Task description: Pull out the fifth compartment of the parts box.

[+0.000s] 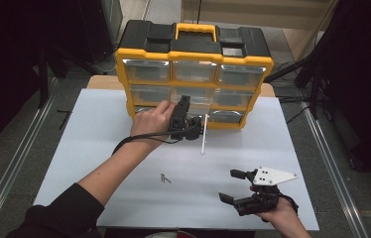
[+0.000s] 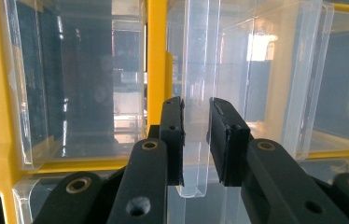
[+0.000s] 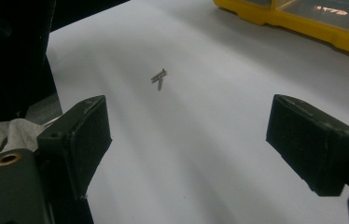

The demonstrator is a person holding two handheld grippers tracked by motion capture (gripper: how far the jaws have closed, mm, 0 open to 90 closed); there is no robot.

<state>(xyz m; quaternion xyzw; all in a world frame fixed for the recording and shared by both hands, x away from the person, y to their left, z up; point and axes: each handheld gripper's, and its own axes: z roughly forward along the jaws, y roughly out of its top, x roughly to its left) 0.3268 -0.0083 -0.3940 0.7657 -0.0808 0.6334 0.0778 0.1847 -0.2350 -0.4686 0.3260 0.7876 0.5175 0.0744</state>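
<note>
Drawers of clear plastic fill the yellow and black organizer [image 1: 193, 74], which stands upright at the far edge of the white table [image 1: 99, 144], 3 across in each visible row. The left gripper [image 1: 189, 121] is up against the organizer's lower front, and in the left gripper view its 2 black jaws are clamped on the clear pull tab [image 2: 195, 140] of a drawer [image 2: 266, 84], with the tab running upright between the pads [image 2: 224, 140] and its lower end showing below them. The yellow frame post [image 2: 156, 60] stands just beside that tab, and another clear drawer [image 2: 79, 88] sits on the far side of the post. A thin white stick [image 1: 204, 134] lies on the table just beside the left gripper, reaching back toward the organizer's base. The right gripper [image 1: 233, 186] rests low near the table's near right corner, well apart from the organizer, its jaws spread wide with nothing between them. A few small screws [image 3: 159, 78] lie together on the bare table ahead of those jaws, near the middle of the near half of the table.
</note>
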